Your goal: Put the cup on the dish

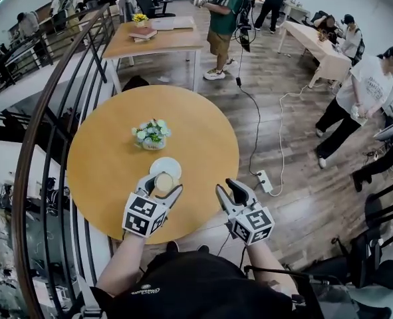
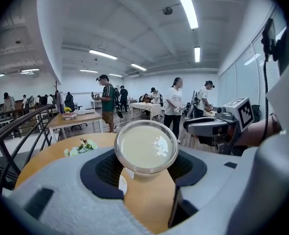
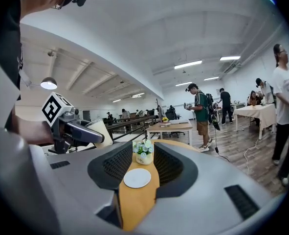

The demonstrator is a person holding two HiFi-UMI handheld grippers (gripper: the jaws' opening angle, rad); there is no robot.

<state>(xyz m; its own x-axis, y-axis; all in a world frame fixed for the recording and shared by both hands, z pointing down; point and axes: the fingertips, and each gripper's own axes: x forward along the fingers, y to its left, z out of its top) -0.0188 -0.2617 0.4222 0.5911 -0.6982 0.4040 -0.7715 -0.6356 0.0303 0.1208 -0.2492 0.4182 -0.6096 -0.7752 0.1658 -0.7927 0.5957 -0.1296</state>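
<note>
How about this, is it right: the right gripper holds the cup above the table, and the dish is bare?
No: the left gripper holds the cup above the table, as the left gripper view shows; the dish is bare. The right gripper is empty.

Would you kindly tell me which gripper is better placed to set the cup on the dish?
Left. The left gripper holds the cup close to the white dish; the right gripper is open, empty and farther off to the side.
</note>
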